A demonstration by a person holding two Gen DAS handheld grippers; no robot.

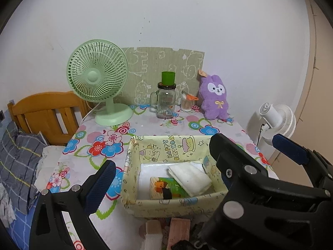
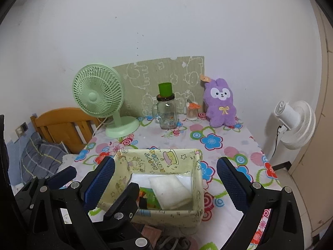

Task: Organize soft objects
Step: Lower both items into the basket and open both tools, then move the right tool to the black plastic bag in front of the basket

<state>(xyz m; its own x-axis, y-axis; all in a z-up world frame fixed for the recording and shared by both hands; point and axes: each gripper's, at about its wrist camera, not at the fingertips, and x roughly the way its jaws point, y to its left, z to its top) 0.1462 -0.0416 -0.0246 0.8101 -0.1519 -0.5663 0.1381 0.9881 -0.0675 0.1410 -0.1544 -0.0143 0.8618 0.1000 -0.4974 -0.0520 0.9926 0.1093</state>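
Note:
A pale yellow fabric basket (image 1: 164, 145) (image 2: 158, 160) stands on the flowered table near me. In it lie a white folded tissue pack (image 1: 190, 177) (image 2: 169, 189) and a green printed pack (image 1: 166, 189) (image 2: 150, 200). A purple plush rabbit (image 1: 215, 98) (image 2: 221, 104) sits upright at the table's far right, against the wall. My left gripper (image 1: 164, 179) is open and empty, its fingers either side of the basket. My right gripper (image 2: 166, 183) is open and empty, also astride the basket. The right gripper's black frame (image 1: 260, 185) fills the lower right of the left wrist view.
A green desk fan (image 1: 100, 81) (image 2: 102, 100), a glass jar with a green cup on top (image 1: 165, 100) (image 2: 166, 108) and a cotton swab holder (image 1: 187, 102) (image 2: 192, 111) stand at the back. A wooden bed frame (image 1: 45, 114) is left, a white fan (image 2: 295, 123) right.

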